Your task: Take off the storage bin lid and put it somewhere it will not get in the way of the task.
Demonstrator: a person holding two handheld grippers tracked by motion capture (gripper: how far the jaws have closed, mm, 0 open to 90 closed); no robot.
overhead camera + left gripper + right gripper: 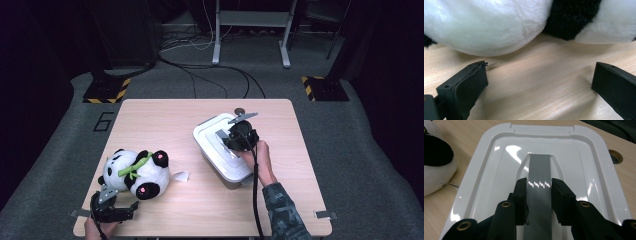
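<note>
I have my right gripper (539, 188) clenched on the white plastic box lid's grey strip handle (539, 170), presumably to lift it, while my left gripper (539, 80) waits released near the black-and-white plush panda (135, 172).

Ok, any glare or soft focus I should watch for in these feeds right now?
Right gripper view: bright glare streaks on the glossy white lid and grey handle, which the right gripper is closed around. Left gripper view: the panda plush looks soft, too close. High view: the room beyond the table is dark.
</note>
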